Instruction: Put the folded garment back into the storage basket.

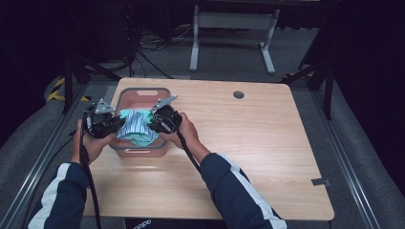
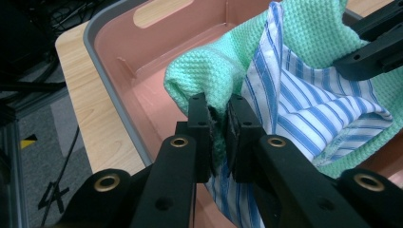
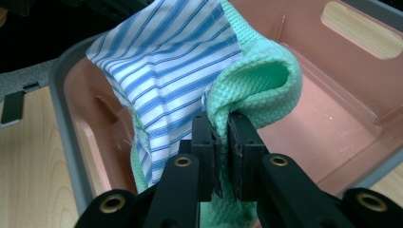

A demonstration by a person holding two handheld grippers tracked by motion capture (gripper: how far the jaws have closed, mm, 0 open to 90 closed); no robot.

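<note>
A folded cloth [image 1: 136, 125], mint-green waffle weave with a blue-and-white striped piece, hangs over a pink bin [image 1: 125, 101] with a grey rim at the table's left. My left gripper [image 1: 113, 126] pinches the cloth's left edge, my right gripper [image 1: 157, 120] its right edge. In the left gripper view the gripper [image 2: 218, 114] is shut on green cloth [image 2: 204, 78] with stripes [image 2: 304, 104] beside it. The right gripper view has the gripper [image 3: 221, 126] shut on a green fold [image 3: 266, 85], striped fabric [image 3: 166, 66] to its left, and the bin floor [image 3: 313, 123] below.
The wooden table [image 1: 248, 143] stretches to the right of the bin, with a round cable hole [image 1: 238, 94] at its back. Grey floor, cables and a white desk frame [image 1: 234, 33] lie beyond the far edge.
</note>
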